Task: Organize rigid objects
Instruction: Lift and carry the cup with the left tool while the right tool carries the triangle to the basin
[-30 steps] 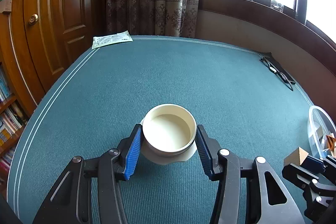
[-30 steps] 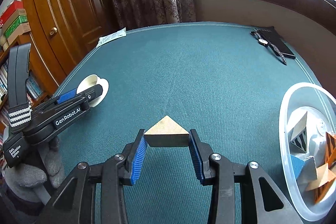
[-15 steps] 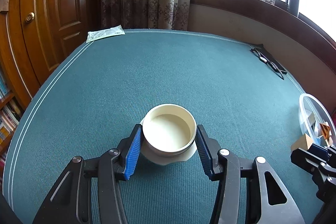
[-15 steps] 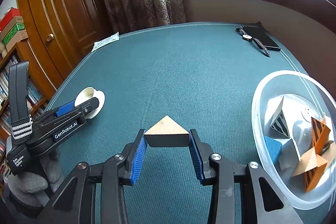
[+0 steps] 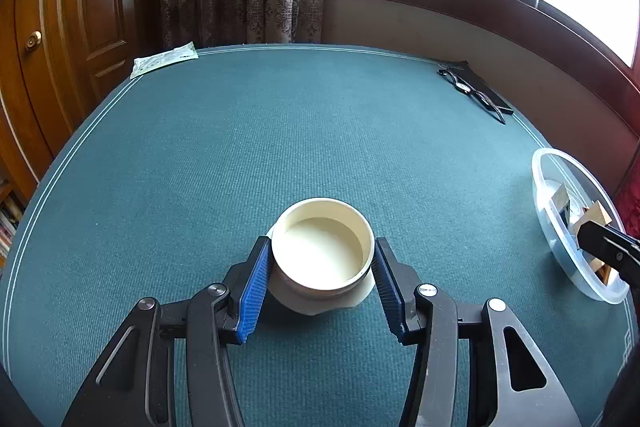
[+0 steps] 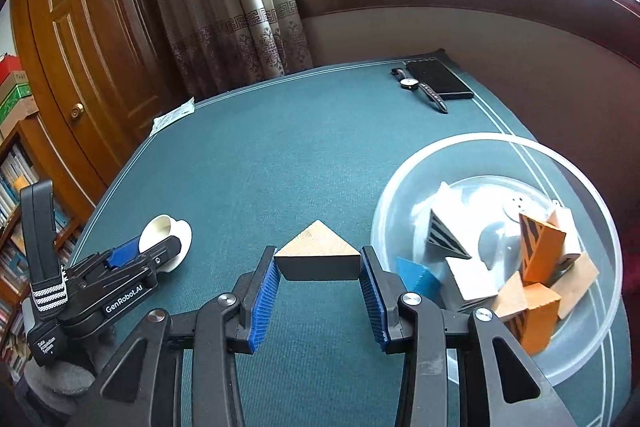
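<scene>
Left gripper (image 5: 322,279): pinching a cream cup (image 5: 323,251) by its sides; likely light, smooth, breakable.
Right gripper (image 6: 318,277): pinching a wooden wedge (image 6: 317,253) at both ends; stiff, light.

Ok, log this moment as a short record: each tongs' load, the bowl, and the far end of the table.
left tongs: shut on cream cup
right tongs: shut on wooden triangle block, beside the bowl
clear bowl: on green table, holds orange, white, blue and plain wood blocks
far end: wristwatch beside black case; paper packet at the other corner
</scene>
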Available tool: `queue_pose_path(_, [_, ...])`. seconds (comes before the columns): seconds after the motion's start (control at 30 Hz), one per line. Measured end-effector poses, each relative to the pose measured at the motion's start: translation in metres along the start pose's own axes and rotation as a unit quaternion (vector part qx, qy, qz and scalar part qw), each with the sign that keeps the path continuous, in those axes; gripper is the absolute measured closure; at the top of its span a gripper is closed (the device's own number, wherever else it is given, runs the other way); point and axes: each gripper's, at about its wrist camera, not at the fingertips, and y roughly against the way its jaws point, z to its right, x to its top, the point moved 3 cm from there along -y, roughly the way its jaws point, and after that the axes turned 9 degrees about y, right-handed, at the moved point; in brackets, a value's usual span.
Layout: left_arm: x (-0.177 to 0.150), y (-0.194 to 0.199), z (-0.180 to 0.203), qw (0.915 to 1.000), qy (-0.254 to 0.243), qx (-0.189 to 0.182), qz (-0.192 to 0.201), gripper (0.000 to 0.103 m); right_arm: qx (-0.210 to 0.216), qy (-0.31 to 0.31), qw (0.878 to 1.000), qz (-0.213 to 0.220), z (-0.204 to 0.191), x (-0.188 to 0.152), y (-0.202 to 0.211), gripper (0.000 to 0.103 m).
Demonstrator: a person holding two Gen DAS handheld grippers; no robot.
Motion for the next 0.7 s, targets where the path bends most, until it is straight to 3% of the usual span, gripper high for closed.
queue_pose_path(0.4, [-0.008,0.006,0.044,0.9992,-0.029,-0.025,-0.009,0.052,-0.071,-0.056,0.996,0.020,0.074,-0.011,0.029,0.061])
queue_pose_path(0.7, [-0.010,0.007,0.068,0.9981,-0.046,-0.040,-0.013,0.052,-0.116,-0.078,0.990,0.011,0.113,-0.026,0.039,0.061])
